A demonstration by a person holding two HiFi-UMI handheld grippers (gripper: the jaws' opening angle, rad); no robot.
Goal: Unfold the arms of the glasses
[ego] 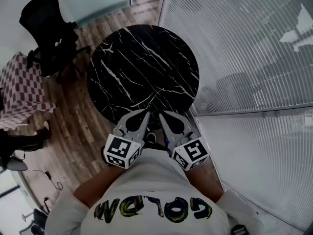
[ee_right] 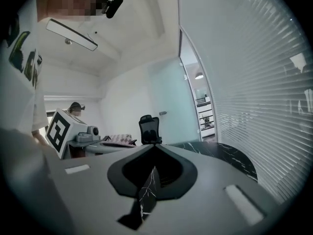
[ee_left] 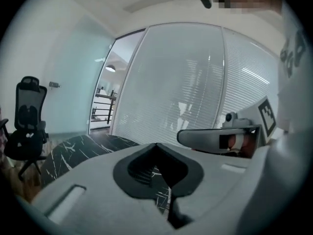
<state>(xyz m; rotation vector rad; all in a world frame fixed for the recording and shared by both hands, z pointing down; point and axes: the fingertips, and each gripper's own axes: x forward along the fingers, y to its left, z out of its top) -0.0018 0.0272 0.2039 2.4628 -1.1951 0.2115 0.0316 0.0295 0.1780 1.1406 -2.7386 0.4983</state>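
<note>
With our left hand-held gripper (ego: 145,113) and right hand-held gripper (ego: 162,115) clenched on nothing above the worktop (ego: 146,58) and the glasses in no view, we risk reaching down shut-jawed and shoving them off.

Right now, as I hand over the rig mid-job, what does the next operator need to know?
Left gripper: shut, empty, over the near edge of the black marble table.
Right gripper: shut, empty, beside the left, tips close together.
Glasses: in none of the views, and not on the tabletop that shows.
Done: cannot tell.
Left: find the glasses and check whether their arms are unfolded.
</note>
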